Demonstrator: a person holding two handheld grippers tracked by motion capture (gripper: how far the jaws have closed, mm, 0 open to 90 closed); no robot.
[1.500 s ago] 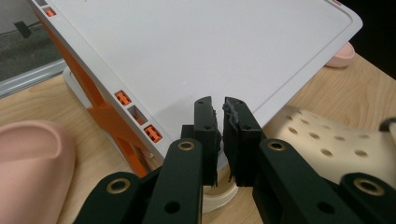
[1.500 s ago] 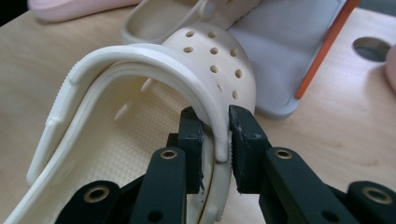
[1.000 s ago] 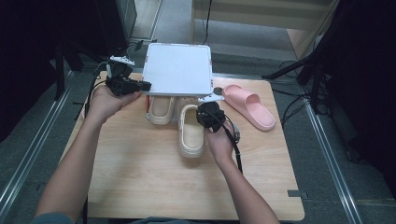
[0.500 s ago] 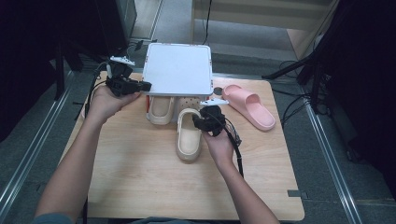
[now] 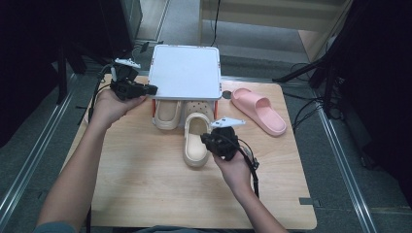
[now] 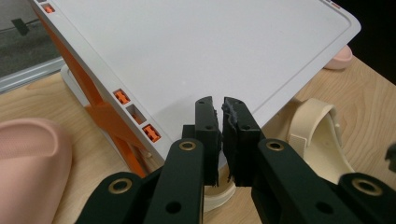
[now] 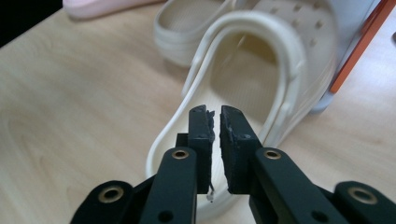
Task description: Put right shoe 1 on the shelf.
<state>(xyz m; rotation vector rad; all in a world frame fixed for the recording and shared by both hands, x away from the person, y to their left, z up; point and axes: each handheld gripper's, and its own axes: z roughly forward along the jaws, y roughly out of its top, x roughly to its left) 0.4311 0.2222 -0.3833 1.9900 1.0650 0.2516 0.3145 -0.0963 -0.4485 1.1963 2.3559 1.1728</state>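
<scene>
A white flat-topped stand [image 5: 184, 73] on orange legs [image 6: 107, 116] sits at the table's far side. One cream clog [image 5: 167, 114] lies under it. A second cream clog [image 5: 197, 141] pokes out toward me, heel nearest. My left gripper [image 5: 153, 90] is shut, its tips at the stand's front left corner [image 6: 219, 105]; I cannot tell whether they touch it. My right gripper [image 5: 208, 140] sits at the right of the second clog's heel. Its jaws have just been closing and stand shut [image 7: 217, 114] with nothing between them, over the heel rim [image 7: 261, 70].
A pink slipper [image 5: 257, 109] lies on the wooden table [image 5: 145, 194] right of the stand. Another pink rounded shape [image 6: 28, 163] shows close by the left gripper. Rails and dark floor surround the table.
The right gripper has drawn back toward me from the clog's middle to its heel. The clog's heel has swung slightly left. The left hand has stayed put.
</scene>
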